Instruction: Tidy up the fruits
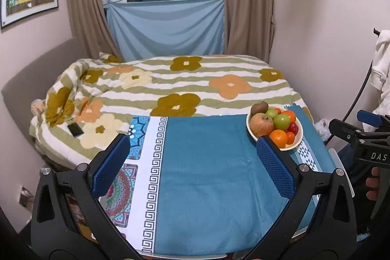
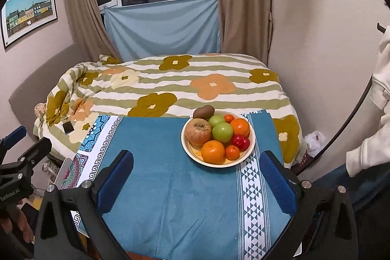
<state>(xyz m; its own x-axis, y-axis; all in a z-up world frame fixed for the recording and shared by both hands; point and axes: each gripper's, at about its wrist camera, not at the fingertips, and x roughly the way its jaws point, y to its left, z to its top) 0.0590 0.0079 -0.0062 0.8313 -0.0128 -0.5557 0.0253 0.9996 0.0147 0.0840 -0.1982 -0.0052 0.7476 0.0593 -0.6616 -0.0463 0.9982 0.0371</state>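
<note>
A teal cloth (image 2: 170, 187) with white Greek-key and triangle bands covers the bench. The cream bowl (image 2: 189, 150) at centre holds oranges (image 2: 212, 151), green apples (image 2: 222, 132) and a brown kiwi (image 2: 203, 111) — behind, a green-striped duvet (image 2: 170, 79) with ochre and orange flowers.

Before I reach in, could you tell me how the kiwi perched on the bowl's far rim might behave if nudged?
The kiwi is oval and sits high on the rim of the bowl, so it may roll off onto the blue cloth. Its skin looks matte, probably not slippery.

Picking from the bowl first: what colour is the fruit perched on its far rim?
Brown fruit, clearest in right wrist view.
</note>
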